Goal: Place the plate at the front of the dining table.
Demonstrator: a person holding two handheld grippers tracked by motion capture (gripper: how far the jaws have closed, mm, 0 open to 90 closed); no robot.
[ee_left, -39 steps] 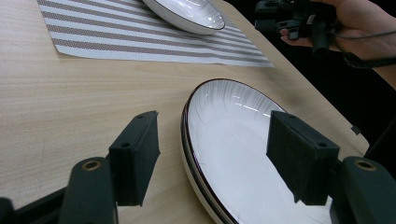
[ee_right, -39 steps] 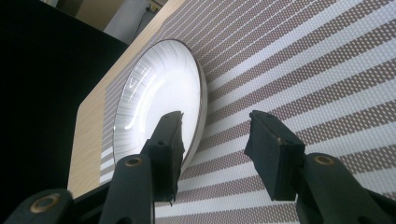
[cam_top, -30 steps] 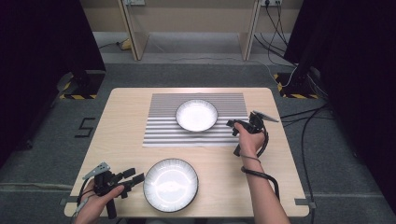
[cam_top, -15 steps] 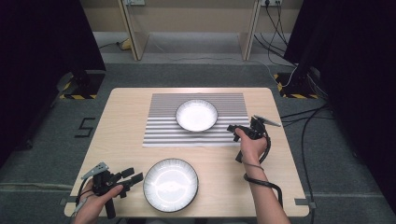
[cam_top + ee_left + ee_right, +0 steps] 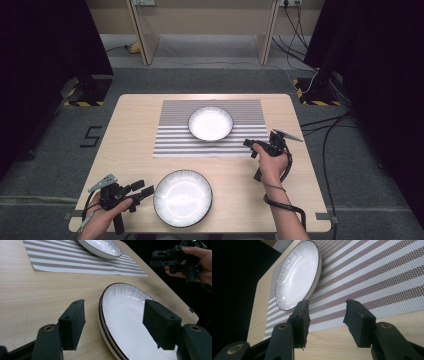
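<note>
Two white plates are sitting on the bench (image 5: 135, 130), and two tools are waiting near them. Going from the left, the left tool (image 5: 142, 190) is resting low at the near left corner, held in a hand, and its jaws are standing wide apart. It is pointing at the near plate (image 5: 183, 197), which is lying on the bare wood just beside it. In the left gripper view the plate's dark rim (image 5: 101, 315) is sitting right between the two jaws, but nothing is pinching it yet. Farther back, the far plate (image 5: 210, 123) is lying on the striped mat (image 5: 172, 135) in the middle of the bench. On the right, the right tool (image 5: 250, 145) is hanging just off the mat's near right corner, and its jaws are standing apart too, with nothing in them. It is pointing toward the far plate, which is near but not touching. I think the person is getting ready to pick up the near plate. Next, the left tool needs to slide in and close on the rim. The near edge of that plate is getting cut off at the bottom of the left gripper view, and the rim seems to show a double line, so I cannot tell if there is one plate or two stacked.
</note>
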